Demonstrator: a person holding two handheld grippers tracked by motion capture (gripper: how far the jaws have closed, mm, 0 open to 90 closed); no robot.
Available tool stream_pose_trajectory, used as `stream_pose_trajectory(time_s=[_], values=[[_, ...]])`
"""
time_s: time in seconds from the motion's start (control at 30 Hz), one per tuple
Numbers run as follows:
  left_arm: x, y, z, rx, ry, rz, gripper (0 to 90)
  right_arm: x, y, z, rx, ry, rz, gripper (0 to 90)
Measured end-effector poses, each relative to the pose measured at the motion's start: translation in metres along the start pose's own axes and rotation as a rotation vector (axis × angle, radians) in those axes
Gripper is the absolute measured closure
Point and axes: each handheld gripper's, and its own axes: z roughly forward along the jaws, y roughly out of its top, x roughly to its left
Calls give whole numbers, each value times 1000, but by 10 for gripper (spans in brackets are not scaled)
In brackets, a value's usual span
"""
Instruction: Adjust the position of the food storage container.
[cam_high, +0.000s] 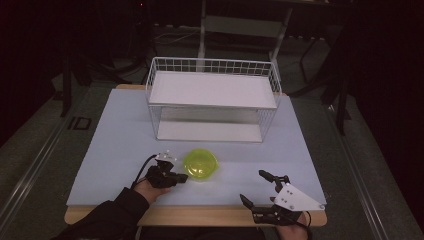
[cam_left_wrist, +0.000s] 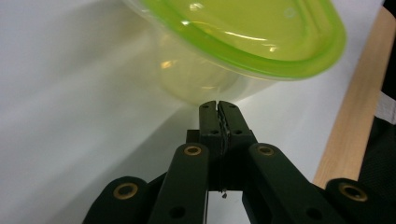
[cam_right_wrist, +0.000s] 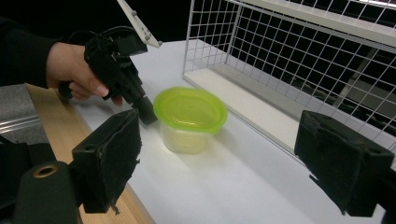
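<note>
A clear round tub with a lime-green lid (cam_high: 201, 164) stands on the white table top, in front of the wire rack. In the left gripper view the tub (cam_left_wrist: 243, 42) looms just beyond the jaws. My left gripper (cam_high: 184, 177) is shut with nothing between its jaws, its tip right at the tub's left side, low on the wall. In the right gripper view the left gripper (cam_right_wrist: 148, 114) rests beside the tub (cam_right_wrist: 190, 116). My right gripper (cam_high: 255, 187) stands wide open near the table's front right edge, a good way from the tub.
A white wire rack (cam_high: 212, 100) with two shelves stands at the back middle of the table (cam_high: 115, 145). The wooden front edge (cam_high: 200, 216) runs below the white top. Dark floor and stand legs lie beyond.
</note>
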Motion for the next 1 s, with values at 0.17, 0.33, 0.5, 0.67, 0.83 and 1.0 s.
stream_pose_trajectory(time_s=[0.17,0.33,0.5,0.67,0.83,1.0], values=[[13,4,-7,-55,69,-30,897,0,0,0,0,2,-5,146],[24,12,-4,-61,88,-34,897,1,0,1,3,2,-5,146],[33,27,6,-69,88,-36,898,0,-1,1,6,3,1,146],[29,28,18,-45,49,-45,899,0,-1,1,7,8,-2,146],[19,21,20,-24,33,-37,898,0,-1,0,5,10,-4,146],[2,15,21,-6,-1,-19,898,0,0,-1,2,7,-8,146]])
